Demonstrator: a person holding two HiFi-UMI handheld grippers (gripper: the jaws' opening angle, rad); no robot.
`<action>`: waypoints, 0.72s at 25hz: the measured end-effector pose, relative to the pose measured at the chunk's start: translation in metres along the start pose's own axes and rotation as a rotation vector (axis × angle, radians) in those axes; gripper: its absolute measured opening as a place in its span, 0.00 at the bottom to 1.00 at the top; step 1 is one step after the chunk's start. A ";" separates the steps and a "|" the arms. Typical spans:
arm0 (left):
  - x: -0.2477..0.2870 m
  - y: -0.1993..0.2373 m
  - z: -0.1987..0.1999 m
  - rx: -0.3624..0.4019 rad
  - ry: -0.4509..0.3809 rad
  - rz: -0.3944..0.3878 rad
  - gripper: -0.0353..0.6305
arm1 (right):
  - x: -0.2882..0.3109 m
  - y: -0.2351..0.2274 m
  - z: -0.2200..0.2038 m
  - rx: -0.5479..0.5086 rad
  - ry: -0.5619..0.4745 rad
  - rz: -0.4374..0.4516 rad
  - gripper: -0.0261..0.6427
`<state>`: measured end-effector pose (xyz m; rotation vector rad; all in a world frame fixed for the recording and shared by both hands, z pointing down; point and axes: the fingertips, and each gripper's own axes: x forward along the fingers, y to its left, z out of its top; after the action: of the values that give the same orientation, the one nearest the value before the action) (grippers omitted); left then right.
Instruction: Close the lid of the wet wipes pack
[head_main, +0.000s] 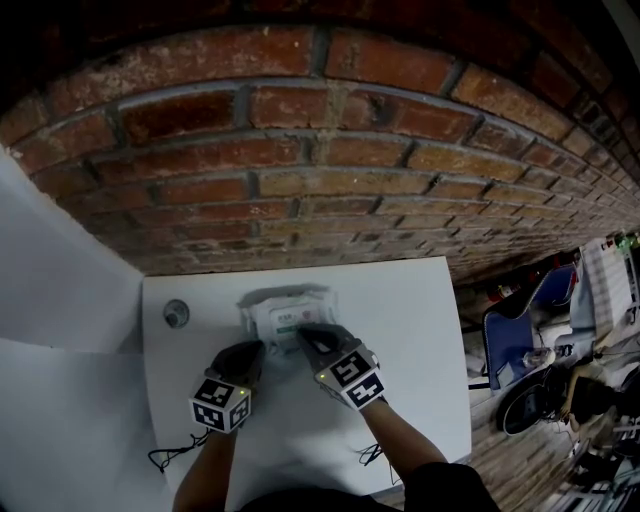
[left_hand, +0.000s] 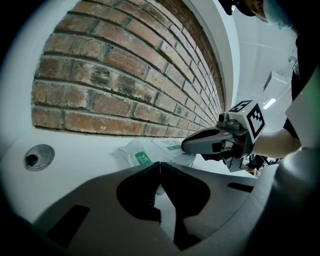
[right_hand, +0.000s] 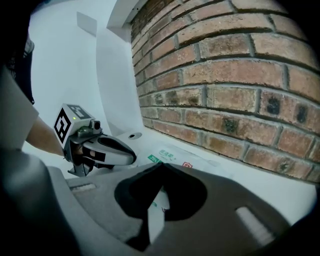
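Forearms, two, dark-sleeved, entering from the near edge of the head view. Left tool (head_main: 252, 350), one: marker cube (head_main: 220, 403) on top, jaws brought together tip to tip with nothing between them, tip at the near-left corner of the pack; whether it touches cannot be told. Right tool (head_main: 305, 335), one: marker cube (head_main: 352, 377) on top, jaws likewise closed tip to tip, gripping nothing, tip over the near edge of the pack's top face. Surface (head_main: 420, 330), one, white, carrying all items. Wet wipes pack (head_main: 285, 315), one: white soft pack lying flat at the far middle of the surface, printed face with green marks upward, long axis running left to right, parallel to the wall, near long side toward the person; whether its lid is down cannot be made out. Round hole (head_main: 176, 313), one, set in the surface to the left of the pack, apart from it. Brick wall (head_main: 320, 150), one, red-brown, rising directly behind the far edge of the surface.
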<state>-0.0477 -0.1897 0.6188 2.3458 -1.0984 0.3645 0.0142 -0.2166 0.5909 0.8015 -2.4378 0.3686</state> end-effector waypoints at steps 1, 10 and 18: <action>0.000 0.000 0.000 0.001 0.001 0.000 0.05 | 0.001 0.000 -0.001 -0.006 0.007 -0.002 0.04; 0.001 0.000 0.000 0.007 0.001 -0.003 0.05 | 0.009 0.001 -0.009 -0.052 0.055 -0.018 0.04; 0.001 0.000 0.000 0.005 0.000 0.002 0.05 | 0.013 0.002 -0.011 -0.092 0.112 -0.030 0.04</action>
<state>-0.0469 -0.1899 0.6190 2.3490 -1.1015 0.3684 0.0093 -0.2165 0.6071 0.7568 -2.3179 0.2809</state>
